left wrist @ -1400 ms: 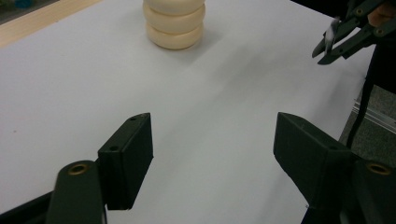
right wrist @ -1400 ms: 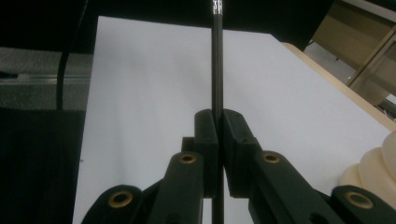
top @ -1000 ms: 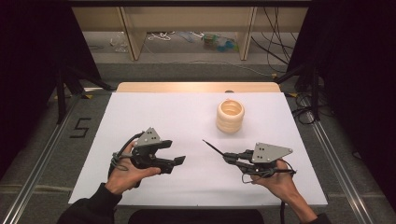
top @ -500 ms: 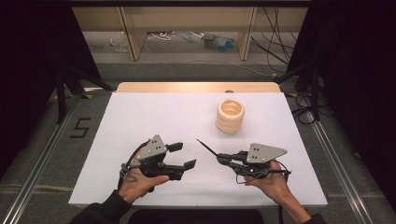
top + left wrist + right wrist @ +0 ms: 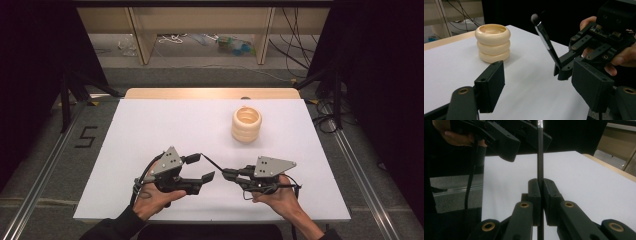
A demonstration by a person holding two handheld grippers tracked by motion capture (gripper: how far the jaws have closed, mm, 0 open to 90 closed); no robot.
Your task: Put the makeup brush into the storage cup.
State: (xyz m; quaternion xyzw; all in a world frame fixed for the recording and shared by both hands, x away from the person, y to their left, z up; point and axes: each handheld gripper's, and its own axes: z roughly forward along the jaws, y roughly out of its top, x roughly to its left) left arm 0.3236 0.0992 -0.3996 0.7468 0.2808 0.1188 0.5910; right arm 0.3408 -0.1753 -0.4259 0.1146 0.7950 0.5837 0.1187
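My right gripper (image 5: 225, 174) is shut on the handle of a thin black brush (image 5: 212, 162), which slants up and left from it. In the right gripper view the brush (image 5: 540, 157) rises straight from between the pressed pads (image 5: 549, 195). My left gripper (image 5: 204, 167) is open and faces the right one; the brush's head reaches the gap between its jaws without touching them. In the left gripper view the brush (image 5: 547, 45) stands between my open fingers (image 5: 490, 85), held by the right gripper (image 5: 561, 73). A cream ribbed cup (image 5: 246, 123) stands upright farther back.
The white table top (image 5: 150, 125) has a wooden strip (image 5: 210, 93) along its far edge. Both hands work near the front edge. A "5" (image 5: 86, 136) is marked on the floor at the left; shelves and cables lie beyond the table.
Both hands have drawn together near the table's front. The left gripper has moved right and the brush tip now sits at its jaws. The cup has not moved.
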